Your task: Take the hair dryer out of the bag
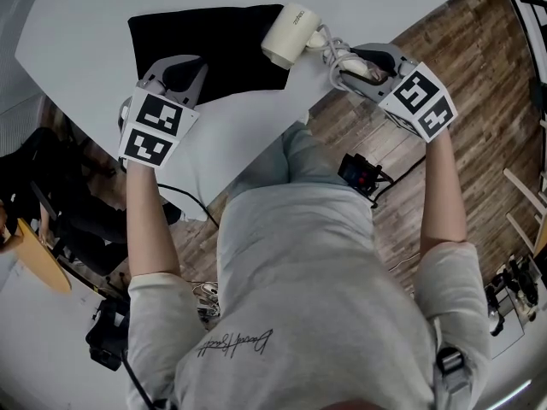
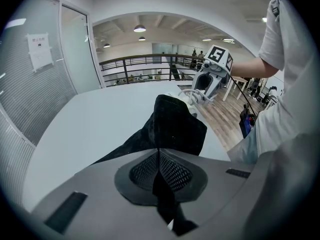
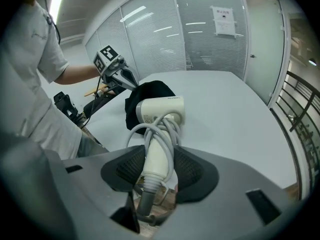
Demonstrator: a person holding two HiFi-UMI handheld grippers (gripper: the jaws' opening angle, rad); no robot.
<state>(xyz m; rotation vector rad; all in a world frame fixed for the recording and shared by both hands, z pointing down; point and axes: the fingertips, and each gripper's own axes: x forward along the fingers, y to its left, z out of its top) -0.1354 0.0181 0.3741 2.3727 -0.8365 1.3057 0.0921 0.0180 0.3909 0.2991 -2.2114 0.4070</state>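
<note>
A cream hair dryer (image 1: 291,34) with its grey cord wound round the handle is outside the black bag (image 1: 214,48), just past the bag's right end. My right gripper (image 1: 352,68) is shut on the dryer's handle; in the right gripper view the handle (image 3: 159,149) sits between the pads and the barrel (image 3: 162,111) points away. The bag lies flat on the white table (image 1: 77,32). My left gripper (image 1: 175,82) is shut on the bag's near edge, and black fabric (image 2: 172,129) runs out from between its closed pads (image 2: 159,159).
The table's near edge runs diagonally just in front of both grippers. Beyond it, wooden floor (image 1: 479,67) holds a black device with cables (image 1: 363,176). A dark chair and a yellow object (image 1: 38,259) stand at the left. Glass partitions (image 3: 200,29) stand past the table.
</note>
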